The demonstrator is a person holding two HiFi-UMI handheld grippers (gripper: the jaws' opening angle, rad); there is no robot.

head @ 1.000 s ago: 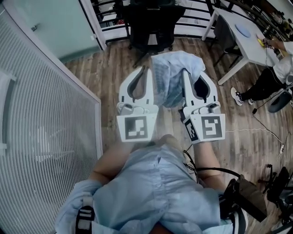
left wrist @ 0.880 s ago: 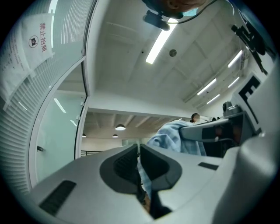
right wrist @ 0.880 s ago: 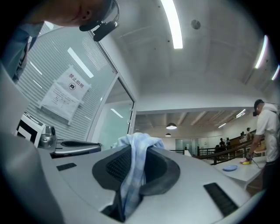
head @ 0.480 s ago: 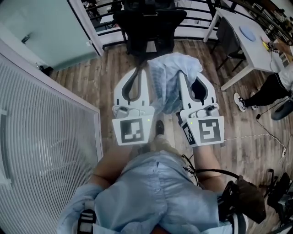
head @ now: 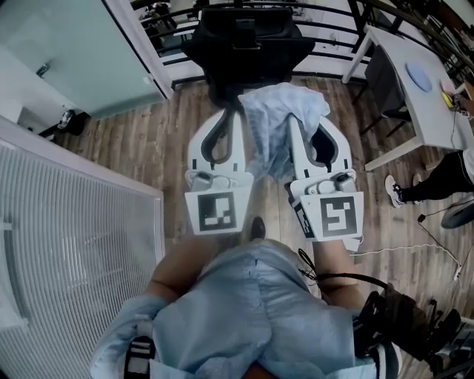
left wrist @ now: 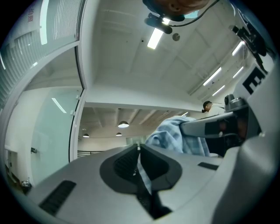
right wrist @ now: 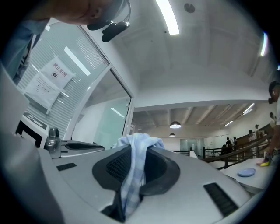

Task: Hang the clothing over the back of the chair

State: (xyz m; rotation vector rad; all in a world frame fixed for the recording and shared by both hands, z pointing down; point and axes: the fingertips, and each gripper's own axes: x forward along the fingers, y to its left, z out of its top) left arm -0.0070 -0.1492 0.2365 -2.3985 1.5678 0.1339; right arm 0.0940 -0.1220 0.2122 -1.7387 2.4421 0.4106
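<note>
A light blue checked garment (head: 278, 126) hangs bunched between my two grippers above the wooden floor. The left gripper (head: 235, 112) is shut on a thin fold of the garment (left wrist: 145, 174). My right gripper (head: 293, 120) is shut on a thicker fold of the garment (right wrist: 134, 168), which drapes over its tips. A black office chair (head: 244, 44) stands just beyond both grippers, its back towards me. From the left gripper view, the right gripper (left wrist: 218, 127) shows at the right with the bundle (left wrist: 173, 136) beside it.
A ribbed glass partition (head: 67, 244) runs along the left. At the right are a white table (head: 415, 85) and a seated person's leg (head: 437, 181). A railing (head: 326, 15) runs behind the chair. Cables (head: 404, 215) lie on the floor, and a black bag (head: 400, 326) hangs at my right hip.
Both grippers have moved forward together with the garment. The black chair now stands nearer and larger at the top of the head view. The grips have not changed.
</note>
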